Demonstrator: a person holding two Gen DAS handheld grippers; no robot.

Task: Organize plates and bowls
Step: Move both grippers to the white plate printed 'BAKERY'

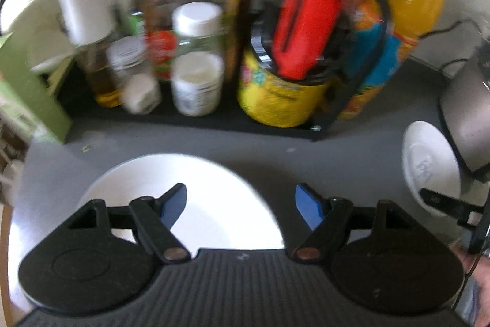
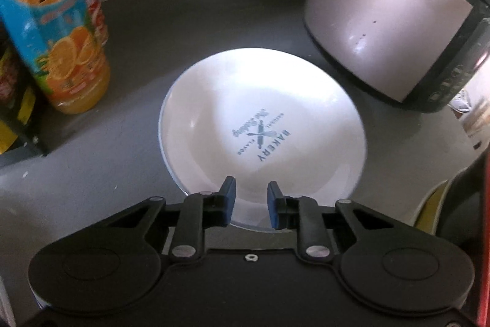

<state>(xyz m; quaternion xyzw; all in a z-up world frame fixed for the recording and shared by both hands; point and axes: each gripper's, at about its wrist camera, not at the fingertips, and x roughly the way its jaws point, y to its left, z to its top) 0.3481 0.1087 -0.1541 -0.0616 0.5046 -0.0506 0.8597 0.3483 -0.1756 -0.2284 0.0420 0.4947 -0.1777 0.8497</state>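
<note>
A plain white plate [image 1: 208, 192] lies on the grey counter, partly under my left gripper [image 1: 242, 207], which hangs over its right half with the blue pads wide apart and nothing between them. A white bowl [image 2: 263, 124] with a blue "BAKERY" print lies further right; in the left wrist view this bowl [image 1: 428, 164] shows at the right edge. My right gripper [image 2: 251, 204] sits at the bowl's near rim, its pads a narrow gap apart with the white rim showing between them. I see no pad pressing on the bowl.
A black rack [image 1: 196, 115] behind the plate holds several bottles and jars, a yellow tin [image 1: 275, 97] and an orange juice bottle [image 2: 58, 45]. A silver appliance [image 2: 379, 20] with a cable stands right behind the bowl. A green box [image 1: 27, 88] stands at the left.
</note>
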